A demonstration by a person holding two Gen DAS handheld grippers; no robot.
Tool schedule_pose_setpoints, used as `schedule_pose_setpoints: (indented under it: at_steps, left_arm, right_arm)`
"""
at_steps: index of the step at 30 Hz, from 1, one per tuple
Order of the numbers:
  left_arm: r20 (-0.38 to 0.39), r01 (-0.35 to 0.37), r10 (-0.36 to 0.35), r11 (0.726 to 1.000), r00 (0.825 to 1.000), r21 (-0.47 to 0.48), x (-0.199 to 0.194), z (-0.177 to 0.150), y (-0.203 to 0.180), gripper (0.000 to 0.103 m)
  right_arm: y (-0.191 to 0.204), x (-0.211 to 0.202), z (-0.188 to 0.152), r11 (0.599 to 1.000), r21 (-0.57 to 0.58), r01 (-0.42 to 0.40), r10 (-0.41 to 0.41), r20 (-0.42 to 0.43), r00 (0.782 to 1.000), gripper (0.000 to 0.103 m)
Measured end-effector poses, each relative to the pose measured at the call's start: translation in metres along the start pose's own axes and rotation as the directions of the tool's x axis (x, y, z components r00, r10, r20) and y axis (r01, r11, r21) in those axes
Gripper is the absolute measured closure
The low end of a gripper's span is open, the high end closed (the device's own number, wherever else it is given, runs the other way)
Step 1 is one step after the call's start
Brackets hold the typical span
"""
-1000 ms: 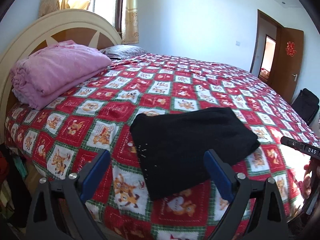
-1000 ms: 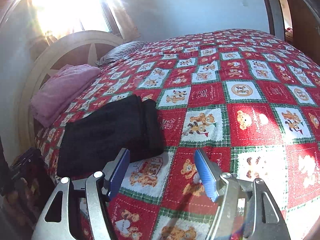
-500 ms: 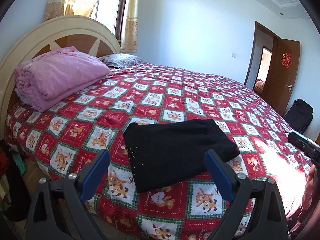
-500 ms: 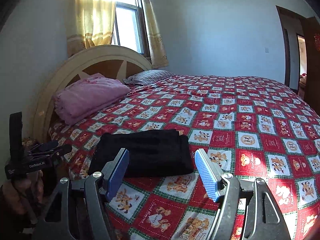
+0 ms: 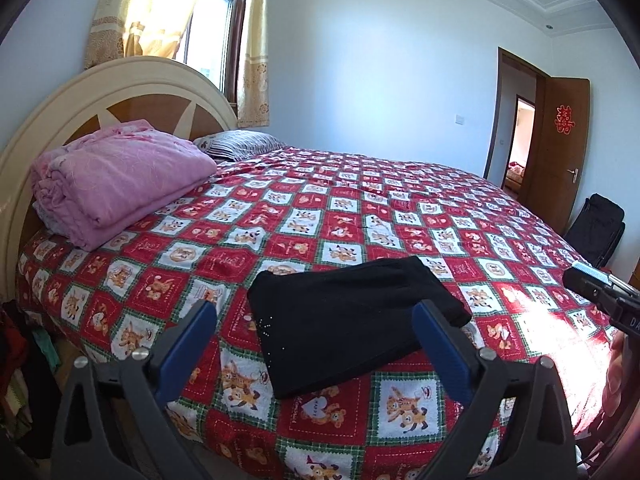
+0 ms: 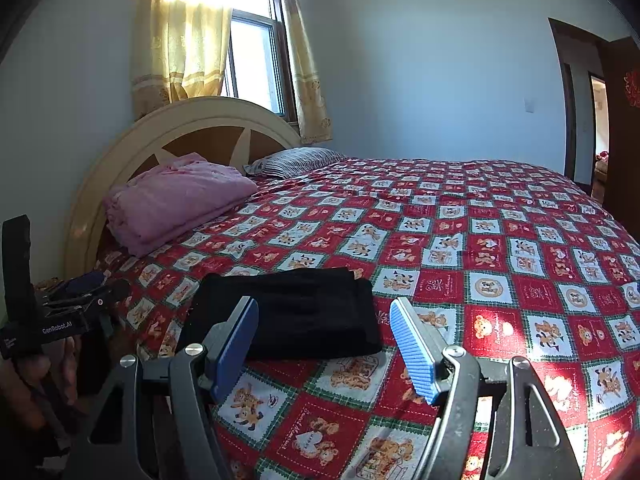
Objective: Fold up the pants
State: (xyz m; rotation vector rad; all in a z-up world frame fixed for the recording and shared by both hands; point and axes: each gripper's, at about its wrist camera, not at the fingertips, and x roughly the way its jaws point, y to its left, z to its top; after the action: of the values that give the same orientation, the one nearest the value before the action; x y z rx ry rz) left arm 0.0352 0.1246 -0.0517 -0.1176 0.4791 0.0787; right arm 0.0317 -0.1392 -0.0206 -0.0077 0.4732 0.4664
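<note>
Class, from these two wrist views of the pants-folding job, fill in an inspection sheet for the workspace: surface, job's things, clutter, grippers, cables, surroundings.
Surface: bed under a red checked bear-print cover, sunlit patch at its right edge.
Job's things: black pants lie folded in a compact rectangle near the bed's front edge, untouched by either gripper.
Clutter: folded pink blanket and striped pillow by the headboard; dark bundles on the floor at the left, unclear.
Grippers: left gripper open, empty, off the bed; right gripper open, empty.
Cables: nothing seen.
Surroundings: curtained window, open wooden door, black bag beside it.
</note>
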Motion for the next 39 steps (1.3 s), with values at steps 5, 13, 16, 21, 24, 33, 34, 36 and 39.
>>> schedule_pose_setpoints:
  at_steps: [5,13,16,21,24,33,34,36,39]
  left_arm:
    - [-0.010,-0.002,0.002,1.000,1.000,0.005,0.000,-0.002,-0.002,0.002]
    - [-0.006,-0.011,0.011,1.000,1.000,0.029,-0.003,0.001,-0.005,0.000]
    - [0.017,-0.022,0.022,0.999,1.000,0.038,-0.007,0.003,-0.008,0.000]
    - [0.035,-0.012,0.011,0.999,0.999,0.037,-0.012,0.007,-0.008,0.000]
    - [0.040,-0.019,0.017,0.999,0.999,0.040,-0.012,0.008,-0.008,0.000]
    - [0.016,-0.039,0.038,0.999,0.999,0.018,-0.007,0.007,-0.003,0.000]
    - [0.017,-0.033,0.032,0.999,0.999,0.018,-0.007,0.006,-0.002,0.000]
    - [0.024,-0.033,0.033,0.999,0.999,0.014,-0.007,0.005,-0.001,0.000]
    - [0.026,-0.035,0.035,0.999,0.999,0.019,-0.007,0.005,-0.001,0.000]
  right_arm:
    - [0.000,-0.003,0.001,1.000,-0.001,0.006,-0.006,0.007,1.000,0.033]
    - [0.001,-0.007,0.003,1.000,-0.017,0.019,-0.018,0.026,0.999,0.033]
    - [0.003,-0.009,0.004,0.999,-0.028,0.025,-0.024,0.038,0.999,0.033]
    - [0.005,-0.011,0.004,0.998,-0.047,0.035,-0.033,0.046,0.998,0.033]
    - [0.006,-0.010,0.003,0.998,-0.052,0.035,-0.033,0.046,0.998,0.033]
    - [0.009,-0.008,0.001,0.998,-0.058,0.034,-0.032,0.038,0.999,0.033]
    - [0.010,-0.008,0.001,0.998,-0.060,0.033,-0.031,0.037,0.999,0.033]
    - [0.010,-0.007,0.001,0.997,-0.064,0.032,-0.030,0.035,0.999,0.033]
    - [0.010,-0.006,0.001,0.997,-0.066,0.030,-0.027,0.033,0.999,0.033]
